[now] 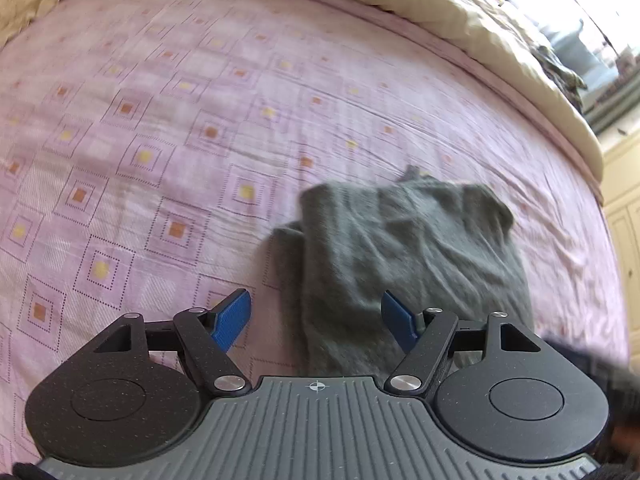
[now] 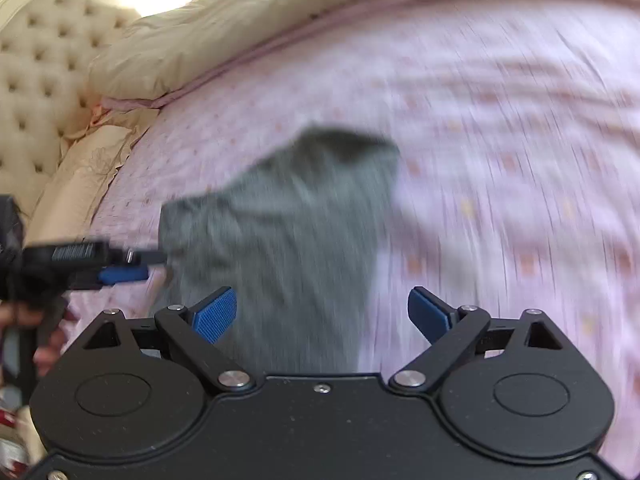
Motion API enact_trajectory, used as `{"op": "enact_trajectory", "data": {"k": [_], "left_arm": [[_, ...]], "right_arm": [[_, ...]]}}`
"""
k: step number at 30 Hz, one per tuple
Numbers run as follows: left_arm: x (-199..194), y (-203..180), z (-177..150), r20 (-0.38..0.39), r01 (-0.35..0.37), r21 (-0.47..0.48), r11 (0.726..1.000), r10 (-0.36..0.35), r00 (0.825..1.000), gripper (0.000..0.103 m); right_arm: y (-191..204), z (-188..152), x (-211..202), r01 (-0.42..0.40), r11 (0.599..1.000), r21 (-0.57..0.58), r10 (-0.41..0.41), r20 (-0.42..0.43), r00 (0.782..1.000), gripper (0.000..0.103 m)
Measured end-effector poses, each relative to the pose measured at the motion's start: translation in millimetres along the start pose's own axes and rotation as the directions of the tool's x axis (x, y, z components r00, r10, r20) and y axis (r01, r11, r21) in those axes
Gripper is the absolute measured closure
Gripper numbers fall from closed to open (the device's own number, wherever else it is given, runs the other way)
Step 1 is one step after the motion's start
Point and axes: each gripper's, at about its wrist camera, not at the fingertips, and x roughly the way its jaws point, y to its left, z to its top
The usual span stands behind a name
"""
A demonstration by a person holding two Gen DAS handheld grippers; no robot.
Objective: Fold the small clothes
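Right now your left gripper (image 1: 316, 320) and right gripper (image 2: 322, 314) both hang spread wide, holding nothing. The grey garment (image 1: 404, 256) lies folded on the pink bedsheet (image 1: 160, 140), just beyond both grippers' fingertips.

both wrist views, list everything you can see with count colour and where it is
garment: one, grey, lying partly folded on the bedsheet
bedsheet: one, pink with orange and yellow squares, covering the bed
quilt: one, cream, bunched along the bed's far edge
pillow: one, cream, near the headboard
headboard: one, cream, tufted, far left in the right view
left claw: one, black with blue pads, open above the garment's near end
right claw: one, black with blue pads, open above the garment
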Motion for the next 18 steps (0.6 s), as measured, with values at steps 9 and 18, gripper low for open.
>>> {"op": "enact_trajectory", "data": {"k": [9, 18], "left_arm": [[37, 9, 20, -0.076, 0.089, -0.056, 0.994, -0.093, 0.993, 0.032], [60, -4, 37, -0.084, 0.199, -0.022, 0.980, -0.200, 0.976, 0.032]], "right_arm": [[-13, -43, 11, -0.118, 0.977, 0.179, 0.132, -0.067, 0.989, 0.008], [-6, -31, 45, -0.215, 0.945, 0.247, 0.227, -0.022, 0.974, 0.000]]}}
